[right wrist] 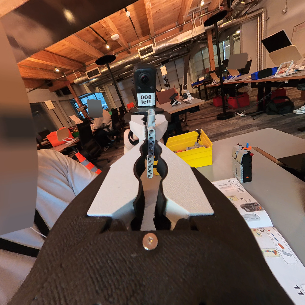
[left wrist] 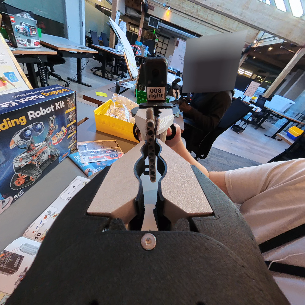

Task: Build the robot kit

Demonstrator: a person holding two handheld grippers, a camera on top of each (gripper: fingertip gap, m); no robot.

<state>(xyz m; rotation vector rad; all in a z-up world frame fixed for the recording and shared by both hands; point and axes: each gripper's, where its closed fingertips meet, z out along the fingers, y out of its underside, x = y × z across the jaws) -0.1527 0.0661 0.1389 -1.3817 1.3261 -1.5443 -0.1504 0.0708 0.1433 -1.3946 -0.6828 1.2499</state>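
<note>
- So, two grippers are held tip to tip, facing each other, and a grey perforated beam [left wrist: 151,148] is pinched between both of them at frame centre.
- Left gripper [left wrist: 151,146]: fingers are closed on the beam's near part, which sticks back into the gap behind the tips.
- Right gripper [right wrist: 151,145]: its fingers are clamped on the same beam [right wrist: 151,155], seen dead centre of its own view.
- Opposite gripper is seen mid-frame in each view, with a black camera on top and a white label under it; its fingers are also closed around the beam's far end.
- Blue robot kit box [left wrist: 35,132] is stood at left of the left view, with sticker sheets [left wrist: 99,151] lying flat beside it.
- Yellow bin [left wrist: 113,122] with clear plastic bags is set just behind, upper centre.
- Instruction booklet [right wrist: 257,219] is spread at lower right of the right view, and a small grey-and-black built block [right wrist: 242,163] is stood upright above it.
- Another yellow bin [right wrist: 193,151] is sat right of centre there.
</note>
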